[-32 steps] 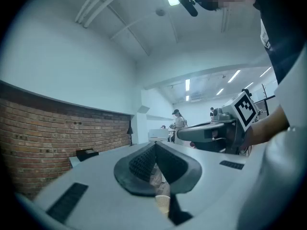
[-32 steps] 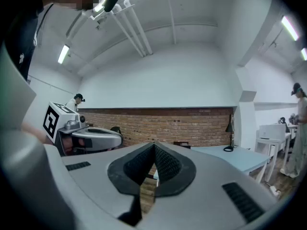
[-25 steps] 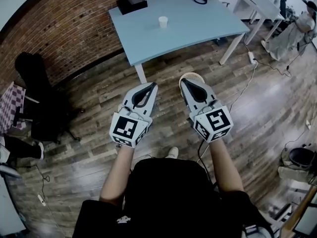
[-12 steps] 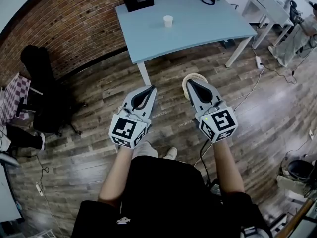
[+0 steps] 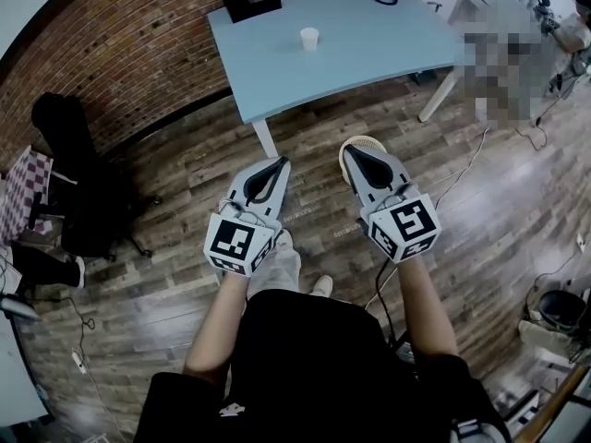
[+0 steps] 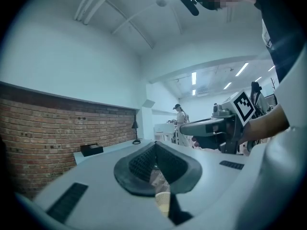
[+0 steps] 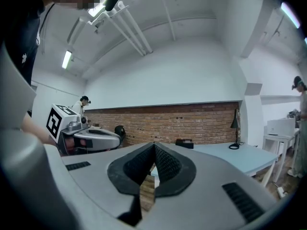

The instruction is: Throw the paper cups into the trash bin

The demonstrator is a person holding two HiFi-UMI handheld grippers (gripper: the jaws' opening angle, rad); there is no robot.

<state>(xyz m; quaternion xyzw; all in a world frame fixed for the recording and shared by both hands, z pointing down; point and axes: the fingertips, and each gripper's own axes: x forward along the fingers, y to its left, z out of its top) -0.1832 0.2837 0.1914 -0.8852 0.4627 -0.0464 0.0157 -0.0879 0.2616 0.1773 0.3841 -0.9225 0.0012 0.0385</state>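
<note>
The small white paper cup (image 5: 309, 38) stands upright and alone near the middle of the pale blue rectangular table (image 5: 369, 35), far from the person and well apart from both grippers. A flat black box (image 5: 251, 1) lies at the table's far left corner, close to the red brick wall (image 5: 138, 53). The left gripper (image 5: 280, 160), grey with a black-and-white marker cube at its near end, is held level over the dark wooden plank floor (image 5: 480, 210), pointing toward the table. In the left gripper view its ribbed black pads are clenched tip to tip with nothing between them. The right gripper (image 5: 347, 150) is held beside it, also level, and the right gripper view shows its jaws pressed together and empty as well. Just under the right gripper's tip a round beige bin (image 5: 363, 139) sits on the floor, near the table's front leg and partly hidden by the gripper. A black office chair (image 5: 74, 183) stands at the left, by the wall.
</note>
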